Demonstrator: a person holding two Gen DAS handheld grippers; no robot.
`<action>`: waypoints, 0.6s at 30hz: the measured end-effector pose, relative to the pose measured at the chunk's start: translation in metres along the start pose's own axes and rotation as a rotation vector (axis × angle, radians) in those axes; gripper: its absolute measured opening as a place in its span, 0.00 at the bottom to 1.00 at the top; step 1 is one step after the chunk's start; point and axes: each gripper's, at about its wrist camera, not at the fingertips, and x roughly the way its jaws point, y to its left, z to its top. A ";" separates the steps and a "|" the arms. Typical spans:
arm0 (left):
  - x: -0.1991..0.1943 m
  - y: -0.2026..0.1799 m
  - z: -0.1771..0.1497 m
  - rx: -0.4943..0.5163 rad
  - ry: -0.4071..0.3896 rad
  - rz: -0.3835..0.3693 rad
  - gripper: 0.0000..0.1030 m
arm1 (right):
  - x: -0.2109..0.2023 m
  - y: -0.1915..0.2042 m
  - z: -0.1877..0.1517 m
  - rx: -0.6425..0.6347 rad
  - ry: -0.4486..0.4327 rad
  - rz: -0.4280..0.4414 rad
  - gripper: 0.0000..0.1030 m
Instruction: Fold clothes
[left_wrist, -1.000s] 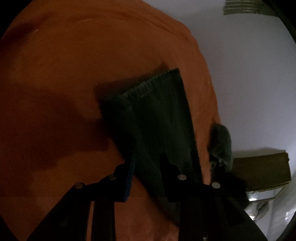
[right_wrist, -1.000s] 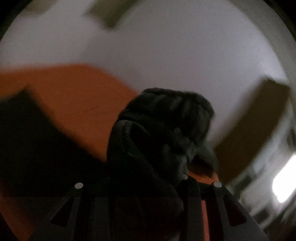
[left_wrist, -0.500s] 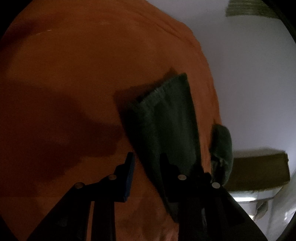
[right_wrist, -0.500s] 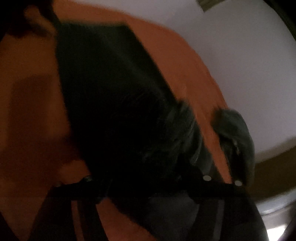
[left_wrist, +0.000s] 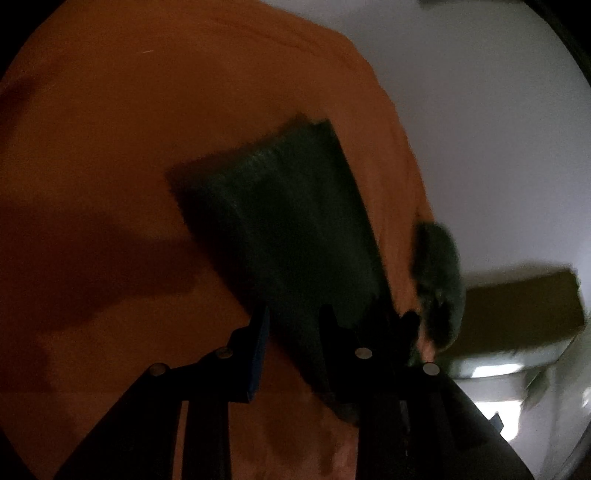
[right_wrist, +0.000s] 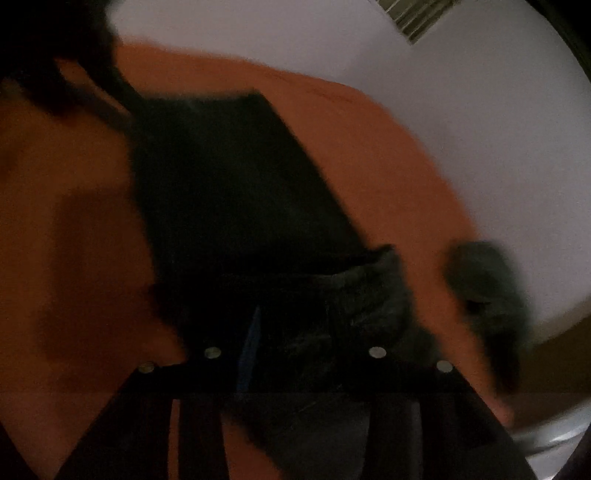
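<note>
A dark green garment (left_wrist: 288, 221) lies spread flat on an orange cover (left_wrist: 129, 147), reaching forward from the left gripper (left_wrist: 293, 325). That gripper's jaws stand apart, with the cloth's near edge between and under them, not pinched. In the blurred right wrist view the garment (right_wrist: 236, 184) bunches into a fold right at the right gripper (right_wrist: 295, 332); whether its jaws clamp the fold cannot be told. A small dark bundle (left_wrist: 439, 280) sits at the cover's right edge.

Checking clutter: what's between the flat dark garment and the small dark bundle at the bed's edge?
Left wrist view: only a bare strip of orange cover separates the dark garment from the bundle.
</note>
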 end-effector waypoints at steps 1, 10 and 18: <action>-0.001 0.009 0.003 -0.029 -0.014 -0.016 0.28 | -0.010 -0.008 -0.002 0.034 -0.006 0.015 0.37; 0.034 0.046 0.013 -0.225 -0.156 -0.147 0.46 | -0.050 -0.033 -0.031 0.147 0.031 0.062 0.39; 0.048 0.005 0.016 -0.134 -0.277 -0.182 0.17 | -0.043 -0.035 -0.047 0.227 0.058 0.143 0.39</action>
